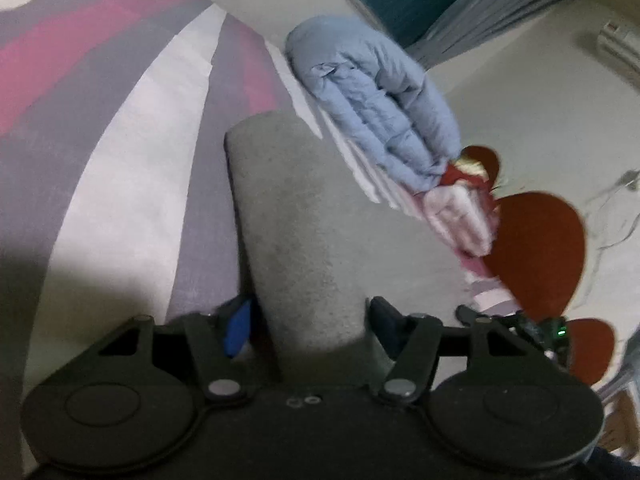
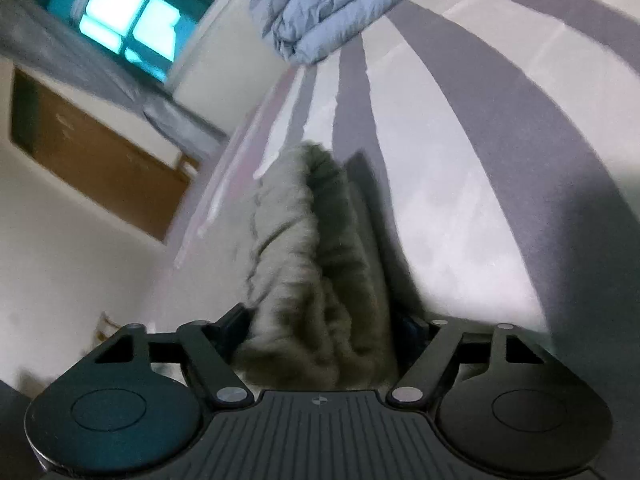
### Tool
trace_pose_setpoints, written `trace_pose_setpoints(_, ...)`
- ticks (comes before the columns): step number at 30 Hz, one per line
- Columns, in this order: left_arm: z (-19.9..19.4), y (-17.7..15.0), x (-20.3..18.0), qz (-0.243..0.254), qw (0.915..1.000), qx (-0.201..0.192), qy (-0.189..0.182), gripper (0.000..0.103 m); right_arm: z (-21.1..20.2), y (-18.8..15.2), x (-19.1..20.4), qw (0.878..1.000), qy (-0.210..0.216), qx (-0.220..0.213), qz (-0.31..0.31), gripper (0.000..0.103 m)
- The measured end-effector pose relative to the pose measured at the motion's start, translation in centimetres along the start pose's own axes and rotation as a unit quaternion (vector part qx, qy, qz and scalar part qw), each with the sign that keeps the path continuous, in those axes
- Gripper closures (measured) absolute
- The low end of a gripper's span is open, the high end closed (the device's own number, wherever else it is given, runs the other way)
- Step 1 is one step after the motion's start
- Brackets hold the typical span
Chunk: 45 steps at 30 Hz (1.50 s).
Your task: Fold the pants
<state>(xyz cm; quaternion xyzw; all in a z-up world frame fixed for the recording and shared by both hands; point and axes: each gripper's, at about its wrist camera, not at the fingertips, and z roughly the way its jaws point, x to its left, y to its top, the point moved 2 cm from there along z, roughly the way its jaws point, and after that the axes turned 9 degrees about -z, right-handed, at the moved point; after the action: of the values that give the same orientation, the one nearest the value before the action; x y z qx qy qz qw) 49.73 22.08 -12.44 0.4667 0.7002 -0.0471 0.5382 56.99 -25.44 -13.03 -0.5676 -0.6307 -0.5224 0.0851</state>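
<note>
Grey pants [image 1: 304,232] lie folded into a thick bundle on a striped bedsheet [image 1: 120,120]. In the left wrist view my left gripper [image 1: 310,320] is shut on one end of the bundle, its smooth flat face toward the camera. In the right wrist view my right gripper [image 2: 326,324] is shut on the grey pants [image 2: 316,264], whose stacked folded layers show edge-on. The fingertips of both grippers are mostly hidden by the cloth.
A folded light blue garment [image 1: 372,100] lies on the bed beyond the pants, also in the right wrist view [image 2: 320,12]. A pink and red cloth pile [image 1: 464,208] sits at the bed edge. Red floor patches [image 1: 536,248], a window [image 2: 128,20] and a wooden cabinet [image 2: 92,156] lie beyond.
</note>
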Motion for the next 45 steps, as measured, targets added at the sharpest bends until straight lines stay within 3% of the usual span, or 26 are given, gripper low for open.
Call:
trace_pose_setpoints(3, -1.5, -0.4, 0.0, 0.007, 0.9999, -0.013, 0.008, 0.046, -0.8, -0.1, 0.0, 1.0, 0.01, 0.0, -0.009, 0.023)
trace_pose_setpoints(4, -2.4, -0.6, 0.1, 0.01, 0.9997, -0.021, 0.013, 0.036, -2.0, -0.3, -0.4, 1.0, 0.014, -0.014, -0.002, 0.023)
trace_pose_setpoints(6, -4.8, -1.6, 0.4, 0.028, 0.9986, -0.036, 0.029, 0.03, -4.2, -1.0, -1.3, 0.999, 0.025, -0.041, 0.011, 0.019)
trace_pose_setpoints(11, -10.1, -5.6, 0.0, 0.075, 0.9907, -0.08, 0.081, 0.025, -10.2, -5.1, -1.5, 0.997, -0.005, -0.068, -0.024, 0.009)
trace_pose_setpoints(13, -11.9, -7.5, -1.3, 0.097, 0.9847, -0.089, 0.115, 0.006, -11.9, -7.4, -0.2, 0.995, -0.028, -0.068, -0.06, 0.006)
trace_pose_setpoints(14, -12.9, -8.7, -2.3, 0.114, 0.9793, -0.099, 0.134, 0.006, -12.7, -8.6, 0.8, 0.994, -0.041, -0.067, -0.074, 0.0)
trace_pose_setpoints(18, -16.3, -13.7, -6.3, 0.185, 0.9582, -0.125, 0.179, 0.006, -15.5, -13.3, 5.3, 0.992, -0.049, -0.072, -0.09, 0.0)
trace_pose_setpoints(23, -19.9, -19.2, -10.9, 0.195, 0.9536, -0.16, 0.164, 0.006, -18.5, -19.6, 12.2, 0.974, -0.104, -0.075, -0.187, 0.0)
trace_pose_setpoints(27, -22.4, -23.0, -14.1, 0.211, 0.9381, -0.209, 0.178, 0.006, -21.6, -24.6, 16.1, 0.954, -0.13, -0.105, -0.248, 0.0)
trace_pose_setpoints(31, -23.8, -26.5, -16.6, 0.241, 0.9175, -0.251, 0.193, 0.006, -25.2, -28.4, 18.2, 0.945, -0.14, -0.163, -0.247, 0.0)
trace_pose_setpoints(34, -24.3, -29.4, -17.8, 0.253, 0.9164, -0.247, 0.188, 0.006, -27.1, -30.9, 19.6, 0.936, -0.149, -0.192, -0.255, 0.0)
trace_pose_setpoints(37, -24.9, -31.9, -19.7, 0.281, 0.9054, -0.257, 0.187, 0.006, -27.6, -32.5, 20.6, 0.933, -0.162, -0.188, -0.26, 0.0)
trace_pose_setpoints(43, -25.4, -34.2, -20.6, 0.259, 0.9237, -0.241, 0.147, 0.006, -27.5, -34.1, 22.0, 0.928, -0.174, -0.167, -0.283, 0.0)
trace_pose_setpoints(45, -25.8, -34.7, -20.6, 0.246, 0.9264, -0.242, 0.15, 0.006, -27.8, -34.8, 22.5, 0.927, -0.173, -0.161, -0.292, 0.0)
